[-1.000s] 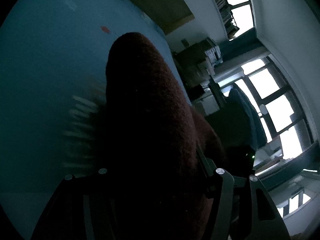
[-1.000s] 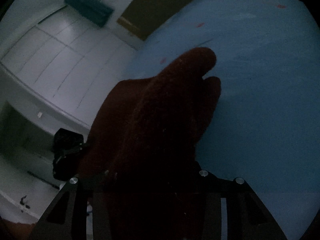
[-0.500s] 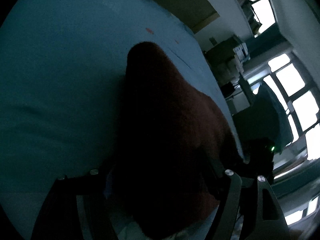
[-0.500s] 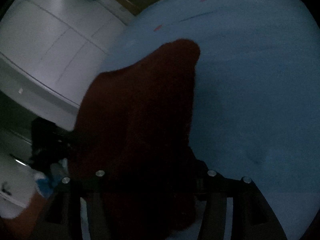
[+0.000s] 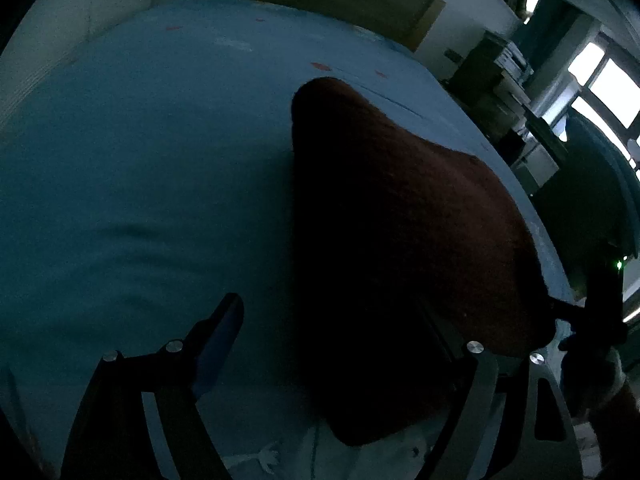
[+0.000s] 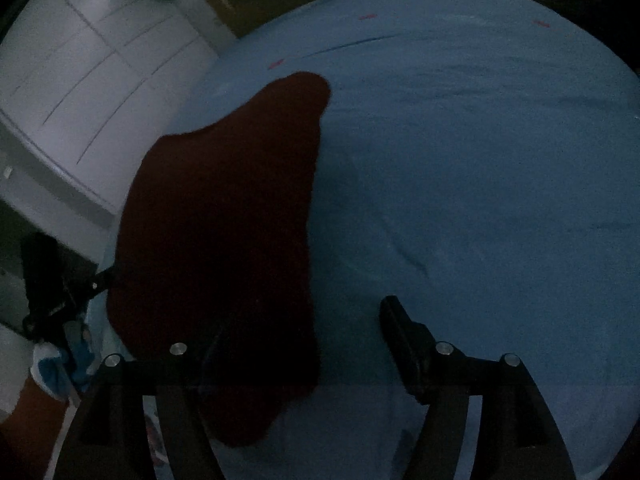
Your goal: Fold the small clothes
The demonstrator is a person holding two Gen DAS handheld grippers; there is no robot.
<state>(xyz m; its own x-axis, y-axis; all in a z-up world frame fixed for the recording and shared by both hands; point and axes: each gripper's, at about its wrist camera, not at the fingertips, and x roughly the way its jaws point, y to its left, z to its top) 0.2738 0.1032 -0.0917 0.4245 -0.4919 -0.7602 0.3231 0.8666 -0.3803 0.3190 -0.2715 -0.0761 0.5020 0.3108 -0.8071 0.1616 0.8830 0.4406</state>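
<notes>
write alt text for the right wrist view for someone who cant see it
A dark red garment lies on a blue cloth-covered table, stretching from the lower left toward the far edge. The right gripper is open over its near end, one finger on bare cloth, the other lost against the fabric. The left gripper shows dimly at the left edge, white cabinets beyond.

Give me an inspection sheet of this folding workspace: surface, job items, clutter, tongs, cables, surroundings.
Surface: blue cloth-covered table, lightly wrinkled, with small red marks.
Job's things: one dark maroon fuzzy garment lying on the cloth near the table edge.
Clutter: nothing seen on the surface.
Tongs: left tongs open, one finger bare over the cloth, the other hidden by the garment; right tongs open, one finger bare, the other against the garment.
Cables: nothing seen.
Surroundings: dim room; bright windows, stacked boxes, white panelled wall.
</notes>
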